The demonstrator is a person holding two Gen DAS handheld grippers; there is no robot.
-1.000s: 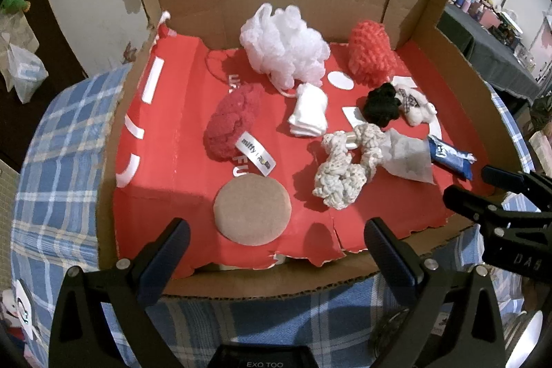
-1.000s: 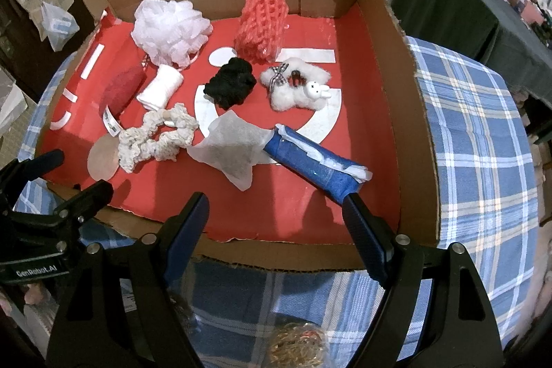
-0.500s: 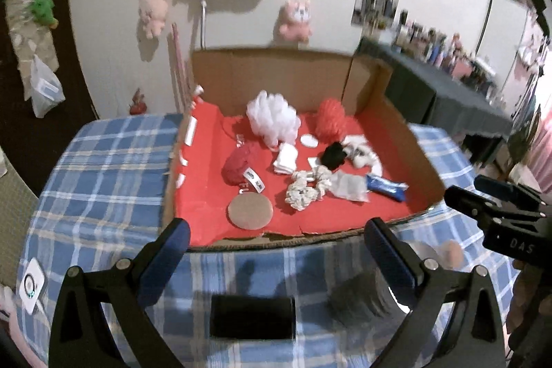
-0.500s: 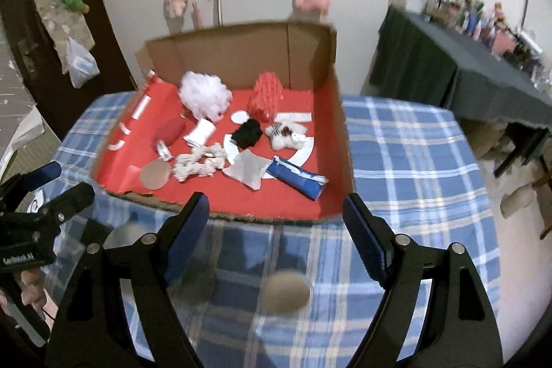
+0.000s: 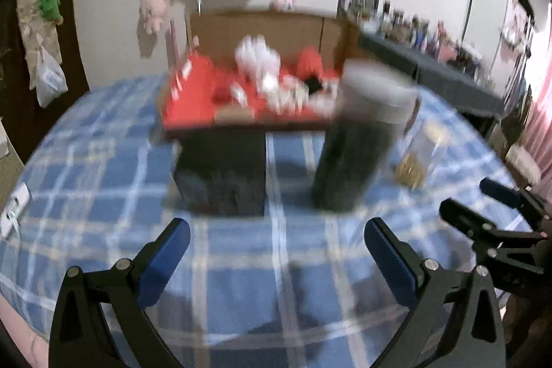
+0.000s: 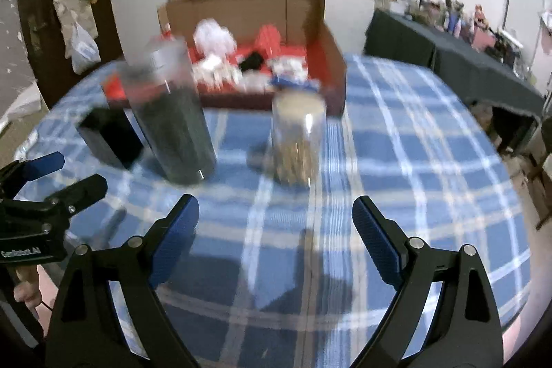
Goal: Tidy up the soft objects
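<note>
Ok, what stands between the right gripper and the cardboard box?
Right wrist view: a clear jar stands on the checked cloth between the right gripper and the cardboard box.

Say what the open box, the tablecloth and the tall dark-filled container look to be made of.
Box: corrugated cardboard, matte brown walls with fold creases, red printed floor. Tablecloth: woven fabric, blue-and-white plaid, soft matte look. Tall container: probably clear plastic or glass; it is see-through with glints, but blur leaves it open.
</note>
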